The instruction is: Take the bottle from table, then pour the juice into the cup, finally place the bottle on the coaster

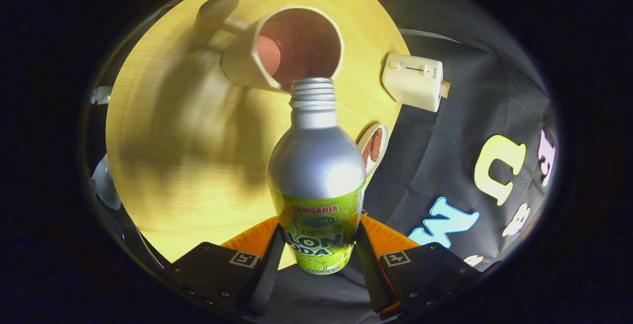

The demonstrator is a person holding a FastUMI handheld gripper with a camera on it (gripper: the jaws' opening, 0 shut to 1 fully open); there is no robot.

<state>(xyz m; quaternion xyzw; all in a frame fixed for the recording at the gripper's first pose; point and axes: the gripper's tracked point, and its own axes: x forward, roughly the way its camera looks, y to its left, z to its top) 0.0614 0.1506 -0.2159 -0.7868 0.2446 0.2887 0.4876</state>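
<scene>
A single view is given, taken by a fisheye camera mounted on the gripper (319,254) and directed forward along its two fingers (269,269), which are seen at the near edge with the bottle (316,185) clamped between them, both pressed against its sides. The scene is looked down upon steeply from above: the round tabletop (173,165) is seen almost face-on, and the open mouth of the cup (284,49) is looked into, just beyond the bottle's neck. The bottle is seen from very close. Straight lines are bent strongly by the lens toward the margins.
</scene>
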